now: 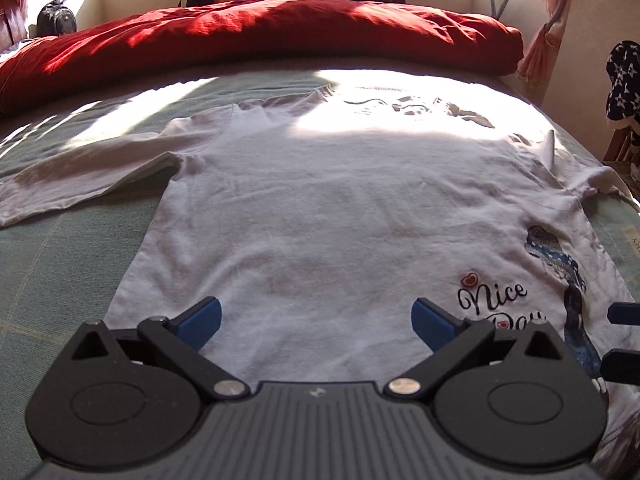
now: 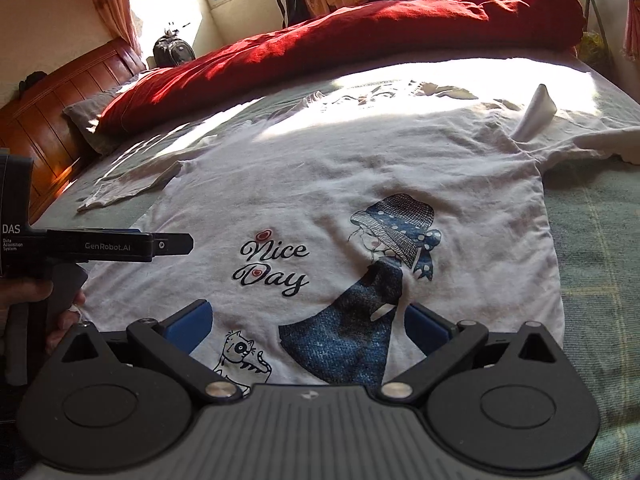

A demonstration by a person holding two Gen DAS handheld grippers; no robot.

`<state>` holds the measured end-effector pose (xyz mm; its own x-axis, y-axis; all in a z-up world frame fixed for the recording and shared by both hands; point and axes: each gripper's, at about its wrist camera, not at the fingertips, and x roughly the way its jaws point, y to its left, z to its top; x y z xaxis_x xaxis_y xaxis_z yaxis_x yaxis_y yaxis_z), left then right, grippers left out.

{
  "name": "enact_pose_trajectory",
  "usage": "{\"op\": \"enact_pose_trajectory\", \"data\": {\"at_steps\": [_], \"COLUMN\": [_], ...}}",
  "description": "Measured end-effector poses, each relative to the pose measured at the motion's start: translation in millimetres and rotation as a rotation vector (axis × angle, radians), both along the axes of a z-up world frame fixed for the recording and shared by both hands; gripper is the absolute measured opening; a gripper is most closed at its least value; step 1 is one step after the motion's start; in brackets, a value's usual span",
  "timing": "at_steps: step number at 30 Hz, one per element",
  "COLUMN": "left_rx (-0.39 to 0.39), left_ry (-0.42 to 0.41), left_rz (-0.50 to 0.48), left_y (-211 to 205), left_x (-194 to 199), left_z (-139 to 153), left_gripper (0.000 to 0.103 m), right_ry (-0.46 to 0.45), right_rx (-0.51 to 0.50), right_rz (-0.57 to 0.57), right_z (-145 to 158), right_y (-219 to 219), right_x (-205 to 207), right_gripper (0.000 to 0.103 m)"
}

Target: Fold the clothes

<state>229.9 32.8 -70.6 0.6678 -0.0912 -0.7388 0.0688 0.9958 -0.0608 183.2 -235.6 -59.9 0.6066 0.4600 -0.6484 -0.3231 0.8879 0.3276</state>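
Shirt flat on bed, hem hidden under my grippers; left and right both wide, holding nothing.

T-shirt on bed, duvet behind.

One white T-shirt lies on one bed. One red duvet, one grey pillow, one backpack, and two tongs, both spread wide.
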Motion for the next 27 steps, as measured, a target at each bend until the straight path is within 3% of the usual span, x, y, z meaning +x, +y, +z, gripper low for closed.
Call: {"op": "enact_pose_trajectory", "data": {"at_steps": [3, 10, 15, 22, 27], "left_rx": [-0.006, 0.025, 0.059, 0.088, 0.106], "left_ry": [-0.01, -0.018, -0.022, -0.044, -0.063], "left_rz": [-0.025, -0.1, -0.128, -0.16, -0.184], "left_y": [-19, -58, -75, -92, -103], "left_x": [3, 11, 18, 26, 31], "left_z": [2, 2, 1, 0, -1], "left_gripper": [0.101, 0.101, 0.101, 0.101, 0.101], "right_ry": [-0.039, 0.009, 0.082, 0.139, 0.128], "right_rx": [0.03, 0.2, 0.306, 0.383, 0.422], "right_rz": [-0.05, -0.277, -0.459, -0.62, -0.631], "right_z": [15, 18, 1, -30, -44], "right_y": [-38, -156, -229, -291, -308], "right_x": [4, 43, 76, 110, 129], "right_gripper": [0.103, 0.103, 0.103, 0.103, 0.103]}}
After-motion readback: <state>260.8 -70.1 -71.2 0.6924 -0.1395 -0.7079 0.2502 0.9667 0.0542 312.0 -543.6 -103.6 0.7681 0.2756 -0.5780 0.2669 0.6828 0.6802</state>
